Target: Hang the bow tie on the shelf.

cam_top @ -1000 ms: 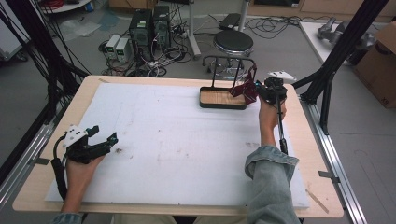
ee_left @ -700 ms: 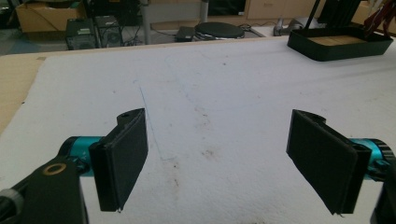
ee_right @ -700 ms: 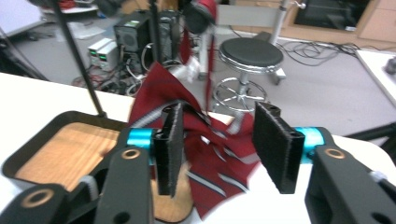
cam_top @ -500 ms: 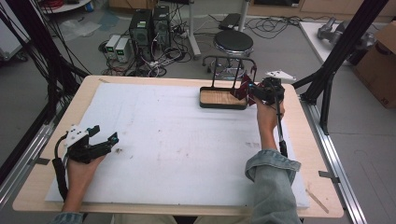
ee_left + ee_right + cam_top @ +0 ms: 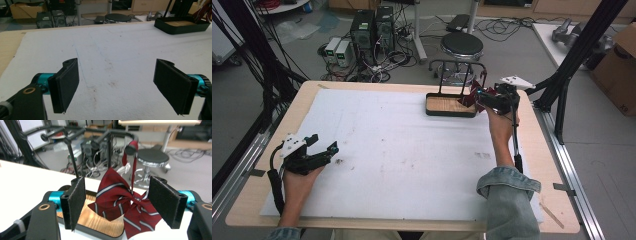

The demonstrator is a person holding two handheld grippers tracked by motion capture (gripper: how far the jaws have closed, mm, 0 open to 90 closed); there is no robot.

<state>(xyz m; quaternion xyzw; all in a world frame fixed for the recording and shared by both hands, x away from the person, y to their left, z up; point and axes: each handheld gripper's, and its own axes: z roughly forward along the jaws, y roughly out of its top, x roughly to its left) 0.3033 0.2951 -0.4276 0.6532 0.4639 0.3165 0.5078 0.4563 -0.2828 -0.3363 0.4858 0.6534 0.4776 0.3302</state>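
The right gripper (image 5: pixel 117 202) has eased back a touch from the rack since a second ago, jaws now spread wide with the dark red striped bow tie (image 5: pixel 122 205) hanging between them, just ahead and untouched. The tie's strap loops over the black metal rack (image 5: pixel 110 135) above the black tray with a wooden floor (image 5: pixel 97 220), right beneath the jaws. No readable writing anywhere. Well off across the white table cover (image 5: pixel 402 150), the left gripper (image 5: pixel 323 146) has hardly budged, jaws wide, holding nothing.
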